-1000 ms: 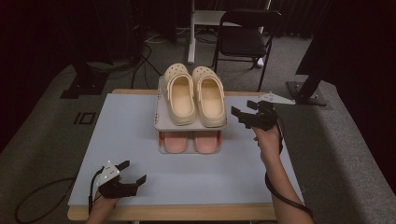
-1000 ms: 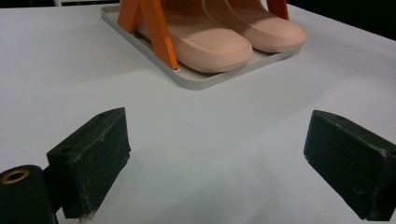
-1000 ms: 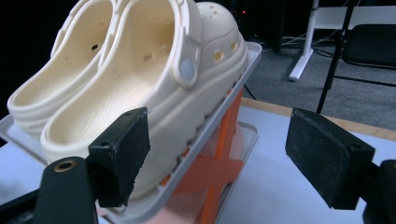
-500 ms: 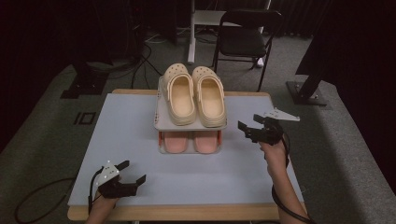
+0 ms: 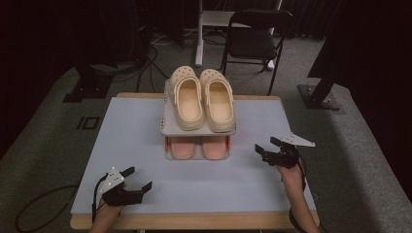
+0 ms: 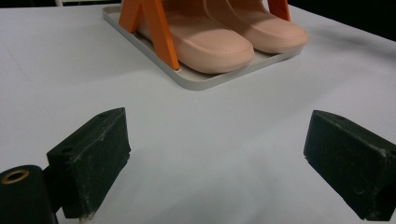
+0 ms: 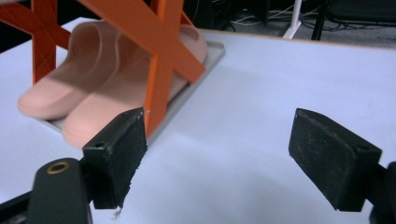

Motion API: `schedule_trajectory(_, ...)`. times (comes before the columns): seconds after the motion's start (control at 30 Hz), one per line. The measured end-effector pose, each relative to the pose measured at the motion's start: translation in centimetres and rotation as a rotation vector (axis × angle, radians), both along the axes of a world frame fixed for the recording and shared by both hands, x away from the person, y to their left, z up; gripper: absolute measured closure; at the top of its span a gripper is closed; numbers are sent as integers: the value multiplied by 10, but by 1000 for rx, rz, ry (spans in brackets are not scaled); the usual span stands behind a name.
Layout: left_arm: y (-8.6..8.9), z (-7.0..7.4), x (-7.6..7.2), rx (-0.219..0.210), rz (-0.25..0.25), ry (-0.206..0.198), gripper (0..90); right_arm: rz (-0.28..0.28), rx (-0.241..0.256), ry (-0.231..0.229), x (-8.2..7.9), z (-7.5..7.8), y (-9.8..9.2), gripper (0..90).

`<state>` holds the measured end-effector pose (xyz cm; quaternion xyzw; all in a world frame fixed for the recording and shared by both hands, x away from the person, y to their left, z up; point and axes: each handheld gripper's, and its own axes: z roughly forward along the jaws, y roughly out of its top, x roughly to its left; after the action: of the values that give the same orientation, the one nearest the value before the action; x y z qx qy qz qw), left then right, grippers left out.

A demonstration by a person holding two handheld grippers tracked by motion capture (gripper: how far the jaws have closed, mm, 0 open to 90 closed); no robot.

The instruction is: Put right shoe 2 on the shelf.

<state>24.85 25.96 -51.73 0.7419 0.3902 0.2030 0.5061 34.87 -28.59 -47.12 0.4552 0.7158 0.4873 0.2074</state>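
Near the table's (image 5: 126, 131) right edge, the right gripper (image 5: 268, 148) hovers with its jaws wide and nothing between them, aimed toward the rack (image 5: 197, 130) at the table's middle. The left gripper (image 5: 137, 180) sits close to the near edge toward the left corner, jaws likewise wide and empty, pointing at the rack's front.

The work in hand looks like the shoes on the rack: a pair of cream clogs (image 5: 202, 98) on the top shelf, toes toward the far edge, and a pair of pink slippers (image 5: 197, 147) on the bottom tray. Judging by where it points, the right gripper is best placed to go for a shoe. In the right gripper view the slippers (image 7: 84, 88) lie ahead and left of the jaws, behind an orange cross-brace (image 7: 159, 60) that stands just beyond the left jaw. That brace is the hazard: a reach to the slippers from this side would strike it, so the approach should go round to the open front of the tray, or go higher for the nearer clog's rim. Close only once a jaw is inside the shoe and the other outside its wall.

From the left gripper view, the slippers (image 6: 219, 37) lie ahead, well apart from the jaws, with bare table between.
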Motion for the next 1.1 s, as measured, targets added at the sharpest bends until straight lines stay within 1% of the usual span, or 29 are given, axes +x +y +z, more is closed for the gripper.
schedule_trajectory(0.1,0,0,0,3,-1,-1,68,-8,-6,11,-4,-6,-5,181)
schedule_trajectory(0.2,-1,0,0,-1,-1,-4,69,-11,-11,10,-9,-11,-10,181)
schedule_trajectory(0.33,-1,0,0,0,-1,-3,69,-4,-22,26,-15,-19,-13,177)
schedule_trajectory(0.5,0,0,0,-3,2,0,68,11,-43,51,-21,-28,-16,173)
schedule_trajectory(0.6,-1,0,0,-2,1,1,68,22,-63,54,-26,-32,-16,169)
schedule_trajectory(0.7,-1,0,0,0,0,-1,68,30,-57,55,-28,-35,-16,169)
schedule_trajectory(0.8,0,1,0,-1,0,-4,68,29,-69,66,-33,-41,-17,166)
schedule_trajectory(0.87,0,1,0,-1,1,-4,68,32,-67,66,-36,-45,-18,166)
schedule_trajectory(0.9,0,1,0,-1,0,-4,68,27,-76,69,-38,-46,-19,160)
schedule_trajectory(0.93,-1,1,0,0,1,-4,68,19,-83,61,-40,-48,-19,159)
schedule_trajectory(1.0,-1,1,-1,1,-2,-4,69,8,-76,52,-43,-50,-21,158)
schedule_trajectory(1.1,-1,1,-1,0,-2,-4,68,-11,-83,30,-48,-51,-23,158)
